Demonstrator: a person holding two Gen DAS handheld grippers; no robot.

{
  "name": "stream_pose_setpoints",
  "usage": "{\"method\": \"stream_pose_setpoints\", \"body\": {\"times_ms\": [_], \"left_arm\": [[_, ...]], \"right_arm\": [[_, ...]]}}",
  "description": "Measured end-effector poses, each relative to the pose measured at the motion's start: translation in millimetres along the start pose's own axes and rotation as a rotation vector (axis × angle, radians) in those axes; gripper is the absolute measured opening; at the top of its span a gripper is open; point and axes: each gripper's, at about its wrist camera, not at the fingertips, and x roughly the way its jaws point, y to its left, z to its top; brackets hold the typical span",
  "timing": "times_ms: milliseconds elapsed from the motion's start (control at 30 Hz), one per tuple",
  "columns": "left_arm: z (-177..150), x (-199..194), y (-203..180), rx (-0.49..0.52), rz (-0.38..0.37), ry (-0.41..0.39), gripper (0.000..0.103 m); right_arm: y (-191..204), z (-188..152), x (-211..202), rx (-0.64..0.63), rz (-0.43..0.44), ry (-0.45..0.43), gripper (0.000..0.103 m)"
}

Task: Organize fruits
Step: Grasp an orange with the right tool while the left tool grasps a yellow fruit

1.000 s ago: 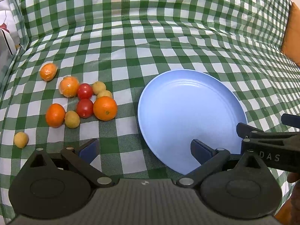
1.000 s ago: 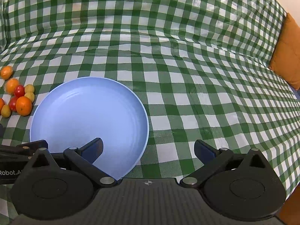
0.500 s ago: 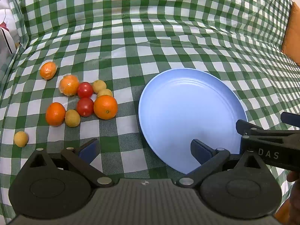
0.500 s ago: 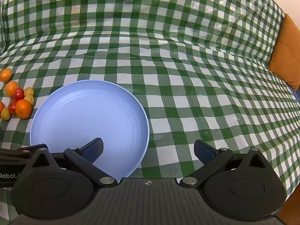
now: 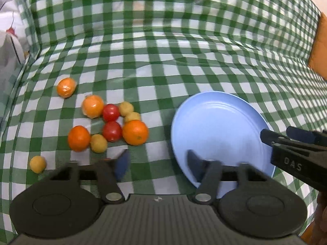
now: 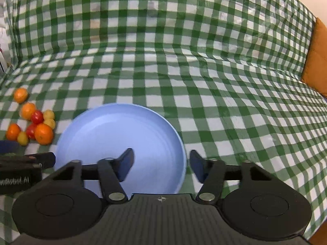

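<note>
Fruits (image 5: 110, 122) lie loose just left of the empty plate (image 5: 220, 110). Both grippers (image 5: 157, 164) (image 6: 161, 163) hover half-open, holding nothing. Round, rollable, tomatoes probably soft: pinch each gently across its middle.

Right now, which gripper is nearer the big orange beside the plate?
Left. The left gripper sits open just short of the big orange, its left finger almost under it. The right gripper hangs over the blue plate's right rim, the plate between them.
</note>
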Motion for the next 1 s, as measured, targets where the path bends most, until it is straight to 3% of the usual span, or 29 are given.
{"method": "stream_pose_setpoints", "body": {"times_ms": [33, 100, 167, 500, 800, 1000], "left_arm": [[2.0, 0.3, 4.6, -0.01, -0.004, 0.001, 0.038], [8.5, -2.0, 17.5, -0.033, -0.014, -0.001, 0.033], [15.8, -3.7, 29.5, -0.06, -0.023, -0.007, 0.033], [50.6, -1.1, 124.7, -0.302, 0.011, 0.022, 0.033], [37.1, 2.0, 153.8, -0.436, 0.047, 0.091, 0.033], [25.7, 2.2, 183.5, -0.552, 0.099, 0.138, 0.033]], "right_arm": [[1.0, 1.6, -0.6, 0.005, 0.012, -0.008, 0.051], [5.8, 3.7, -2.6, 0.008, 0.032, -0.024, 0.044], [12.5, 5.7, -4.6, 0.006, 0.065, -0.044, 0.041], [58.1, 12.3, -10.3, -0.049, 0.192, -0.1, 0.041], [107.8, 9.0, -1.2, -0.125, 0.305, -0.12, 0.041], [145.2, 2.7, 8.6, -0.214, 0.322, -0.115, 0.043]]}}
